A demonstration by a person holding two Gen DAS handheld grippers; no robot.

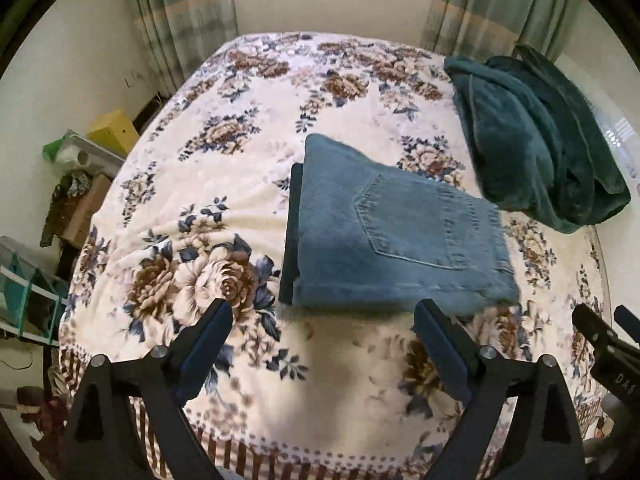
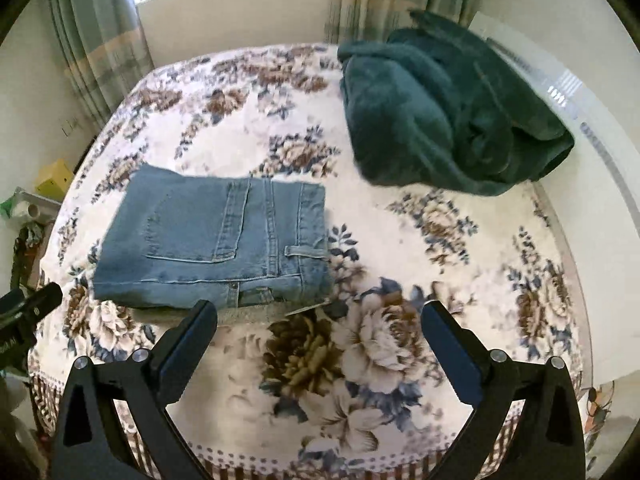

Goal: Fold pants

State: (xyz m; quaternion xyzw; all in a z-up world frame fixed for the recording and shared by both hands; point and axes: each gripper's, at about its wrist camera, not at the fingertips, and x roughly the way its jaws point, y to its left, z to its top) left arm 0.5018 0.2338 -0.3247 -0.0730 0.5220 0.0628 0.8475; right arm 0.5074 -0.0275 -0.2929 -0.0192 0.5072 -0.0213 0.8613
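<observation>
The blue jeans (image 1: 384,232) lie folded in a compact rectangle on the floral bedspread (image 1: 192,208), back pocket up. A dark item shows under their left edge. My left gripper (image 1: 324,320) is open and empty, just in front of the jeans' near edge. In the right wrist view the jeans (image 2: 216,240) lie left of centre, waistband to the right. My right gripper (image 2: 320,320) is open and empty, near the jeans' front right corner. The other gripper shows at each view's edge.
A dark green fleece blanket (image 1: 536,140) lies bunched at the bed's far right; it also shows in the right wrist view (image 2: 448,108). Curtains (image 1: 188,12) hang behind the bed. Boxes and clutter (image 1: 80,184) stand on the floor to the left.
</observation>
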